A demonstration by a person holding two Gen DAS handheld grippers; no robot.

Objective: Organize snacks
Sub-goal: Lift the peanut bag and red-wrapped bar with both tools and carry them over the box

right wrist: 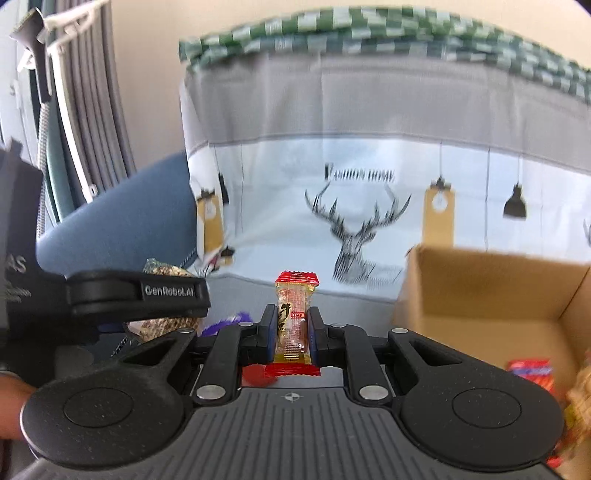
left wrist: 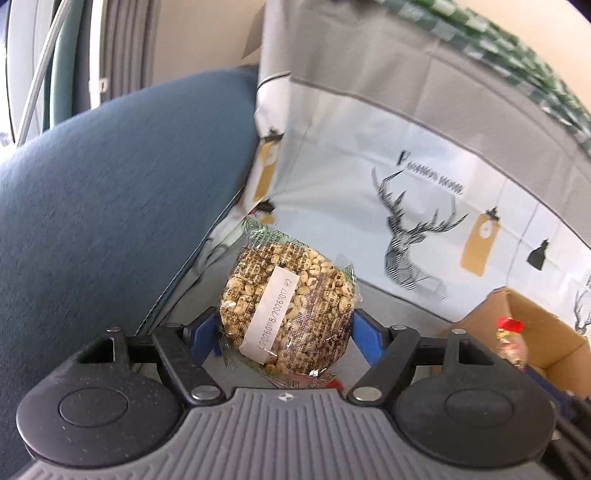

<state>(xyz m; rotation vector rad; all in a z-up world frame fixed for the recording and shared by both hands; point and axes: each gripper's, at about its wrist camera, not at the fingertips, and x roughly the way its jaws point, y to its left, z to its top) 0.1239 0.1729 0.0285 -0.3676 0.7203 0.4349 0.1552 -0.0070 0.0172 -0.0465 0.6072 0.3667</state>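
Note:
My left gripper (left wrist: 286, 325) is shut on a round puffed-grain cake (left wrist: 288, 306) in clear wrap with a white date label, held above the grey seat. My right gripper (right wrist: 292, 325) is shut on a small gold candy (right wrist: 294, 317) with red ends, held upright. An open cardboard box (right wrist: 480, 291) stands to the right, with red snack packets (right wrist: 532, 373) inside. In the left wrist view the box (left wrist: 535, 325) is at the right edge, with the candy (left wrist: 511, 343) in front of it. The left gripper and its cake (right wrist: 162, 325) show at the left of the right wrist view.
A deer-print cushion (right wrist: 351, 206) stands behind both grippers. A blue armrest (left wrist: 122, 192) rises to the left. A green checked cloth (right wrist: 369, 33) lies on top of the cushion. Curtains and a hose (right wrist: 48, 122) are at the far left.

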